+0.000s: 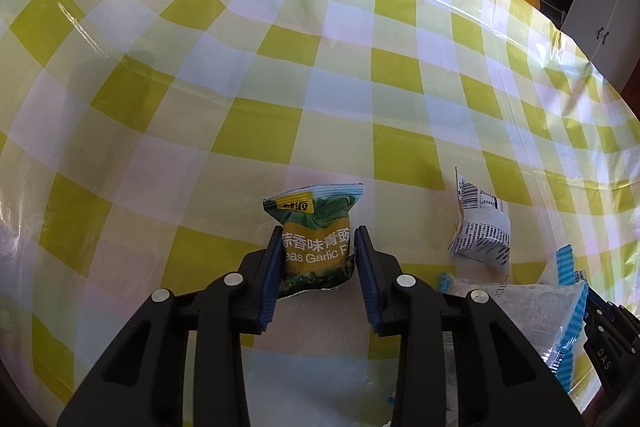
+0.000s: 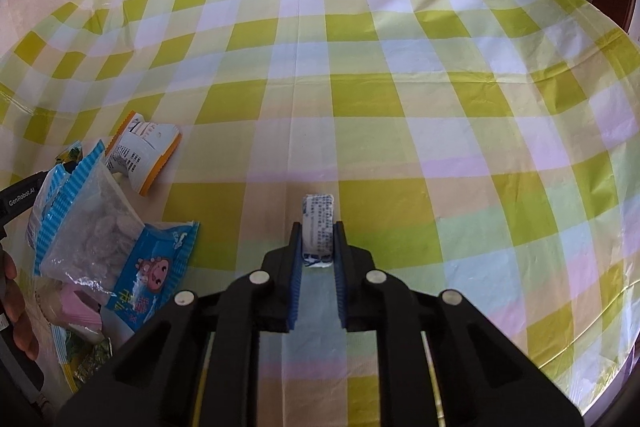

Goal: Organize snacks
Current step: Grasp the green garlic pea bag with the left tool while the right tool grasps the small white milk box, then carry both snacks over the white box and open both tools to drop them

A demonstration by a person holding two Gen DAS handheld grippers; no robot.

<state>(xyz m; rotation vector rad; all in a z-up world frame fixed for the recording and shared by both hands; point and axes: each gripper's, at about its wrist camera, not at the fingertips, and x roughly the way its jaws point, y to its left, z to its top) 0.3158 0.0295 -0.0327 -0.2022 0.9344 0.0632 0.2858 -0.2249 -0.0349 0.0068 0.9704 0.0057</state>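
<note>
the left gripper (image 1: 316,247) has its fingers (image 1: 270,267) clamped on a green pea packet (image 1: 314,235), pressing both its sides; the packet stands upright between the blue pads, its base at the checked cloth of the table (image 1: 280,67). to its right a white packet (image 1: 482,227) lies on the cloth, apart from it, and a clear blue-edged bag (image 1: 548,311) sits nearer the lower right edge.

the right gripper (image 2: 318,239) has its fingers (image 2: 295,251) shut on a small white candy (image 2: 318,227), which sticks out forward between the pads above the table (image 2: 400,67). to the left lies a heap of snacks: a clear bag of pale discs (image 2: 96,227), a blue packet with a pink cartoon figure (image 2: 154,275) partly under it, and an orange-edged white packet (image 2: 140,151) just beyond. a pink packet (image 2: 80,307) lies under the heap.
</note>
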